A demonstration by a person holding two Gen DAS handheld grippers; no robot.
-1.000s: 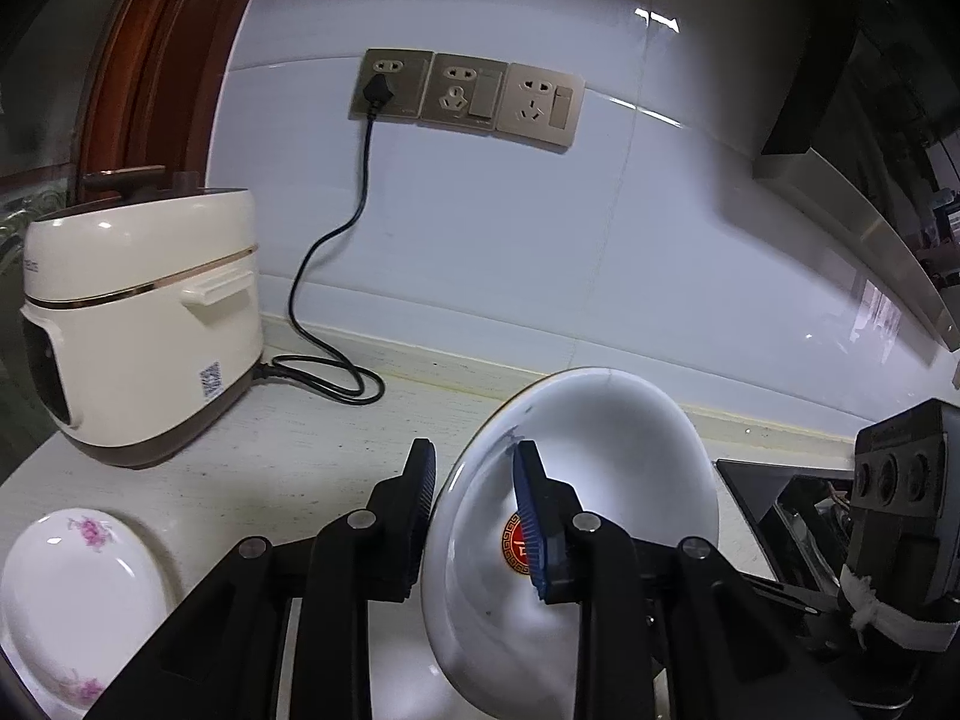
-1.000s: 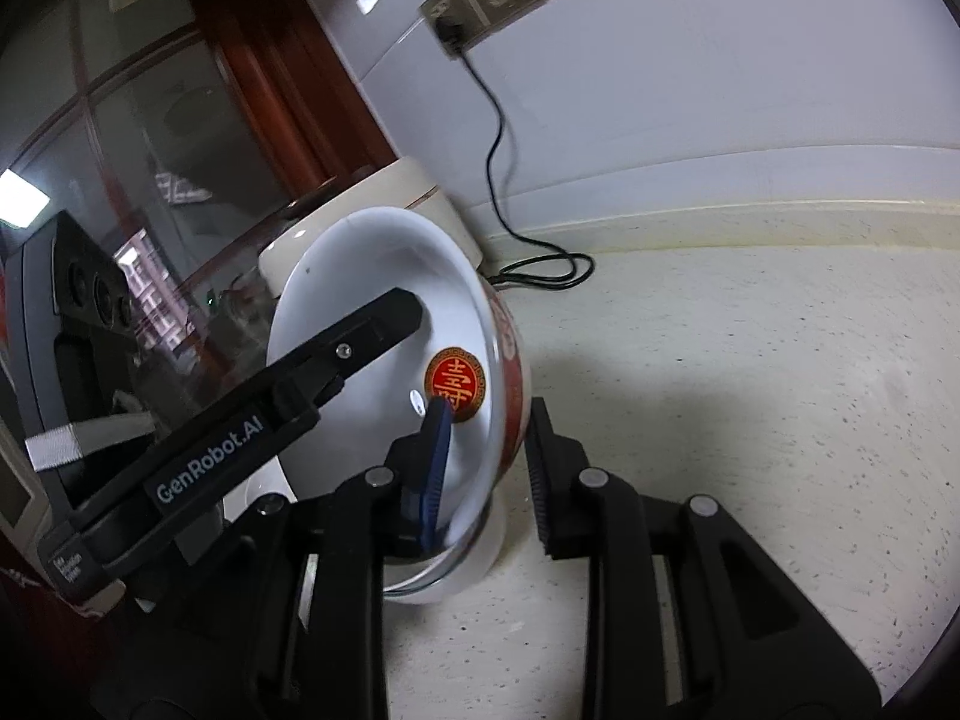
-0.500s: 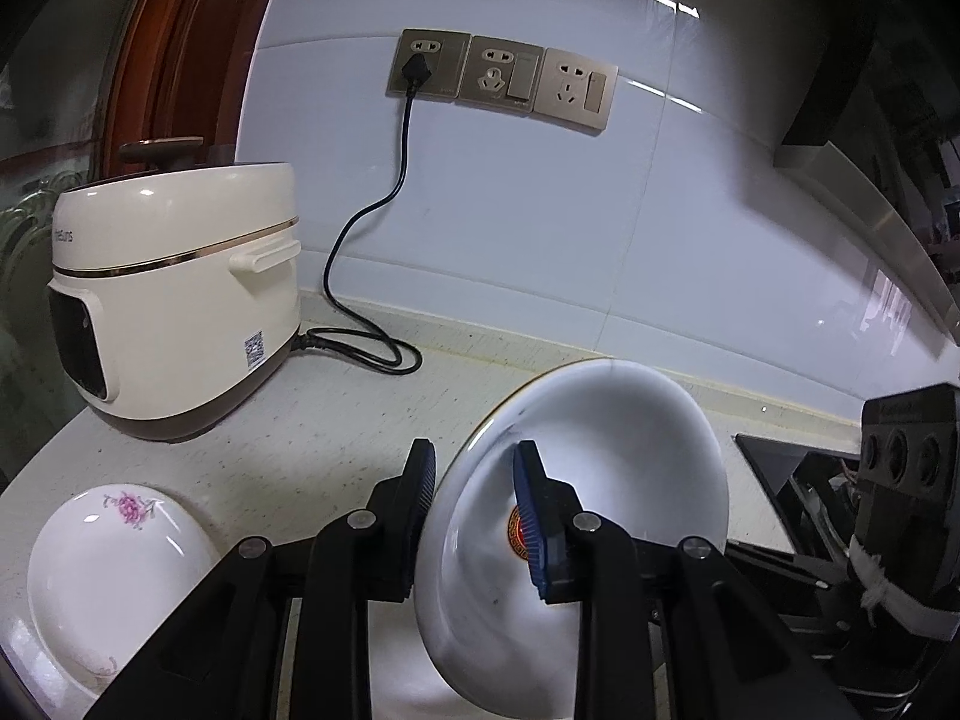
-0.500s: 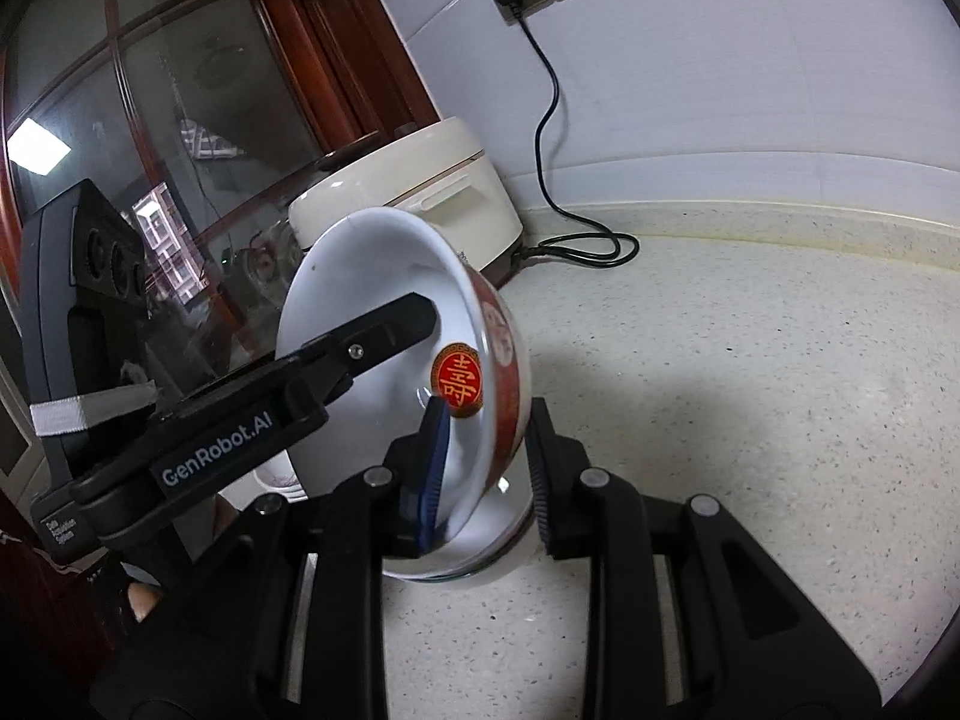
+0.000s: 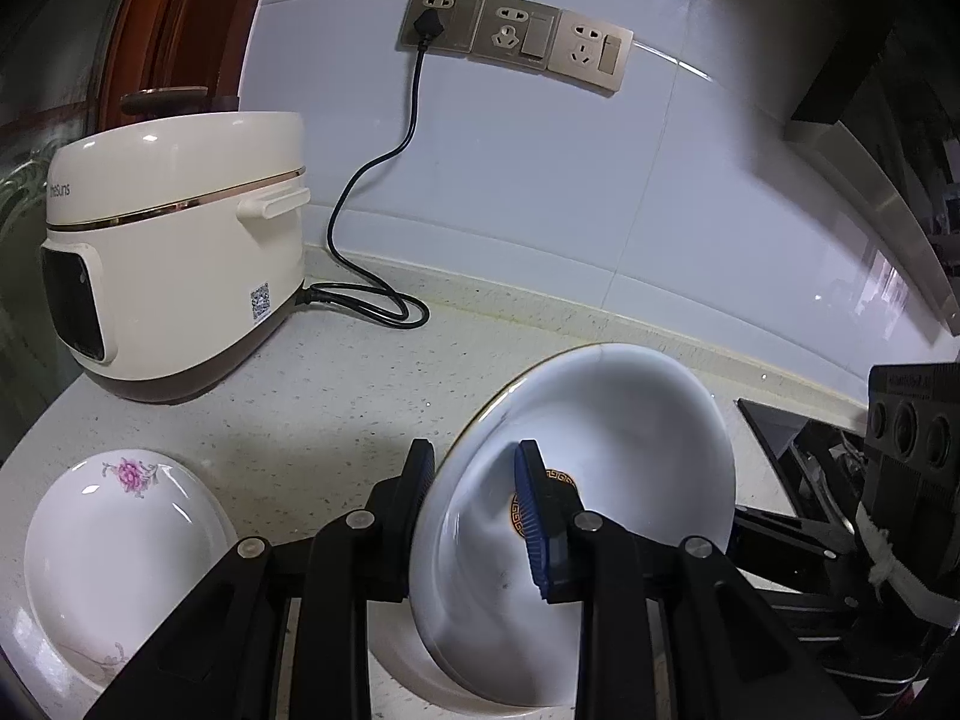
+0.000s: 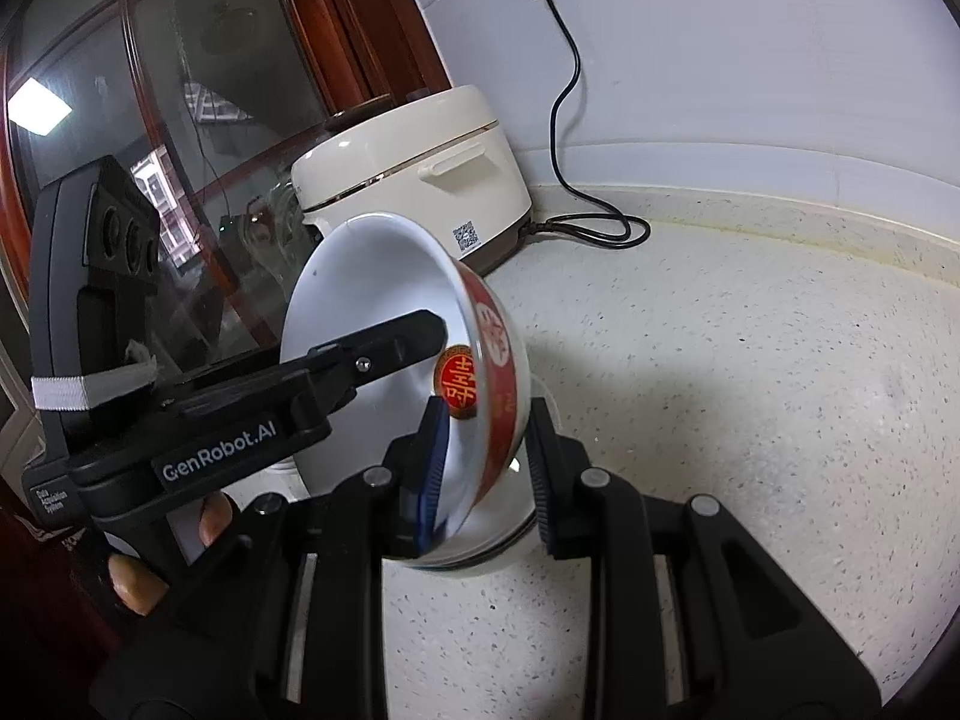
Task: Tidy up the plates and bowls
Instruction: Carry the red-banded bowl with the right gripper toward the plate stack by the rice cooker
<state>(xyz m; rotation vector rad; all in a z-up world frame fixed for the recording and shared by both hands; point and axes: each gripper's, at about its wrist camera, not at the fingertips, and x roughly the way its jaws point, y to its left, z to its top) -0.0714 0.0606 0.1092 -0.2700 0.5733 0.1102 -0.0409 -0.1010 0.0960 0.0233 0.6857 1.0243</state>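
Both tongs, left [image 5: 474, 501] and right [image 6: 486, 468], clamped on tilted bowl [image 5: 600, 450]; flowered plate [image 5: 114, 546] and rice cooker [image 5: 174, 264] nearby on desk [image 5: 336, 402].

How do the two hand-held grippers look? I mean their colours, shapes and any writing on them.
Both hand-held grippers are matte black with angular linkage arms and silver pivot rivets. The left hand-held gripper has ribbed blue pads on its fingers; so does the right hand-held gripper. White lettering "GenRobot.AI" runs along one arm of the left one. Its boxy black body carries three round lenses and a white strap.
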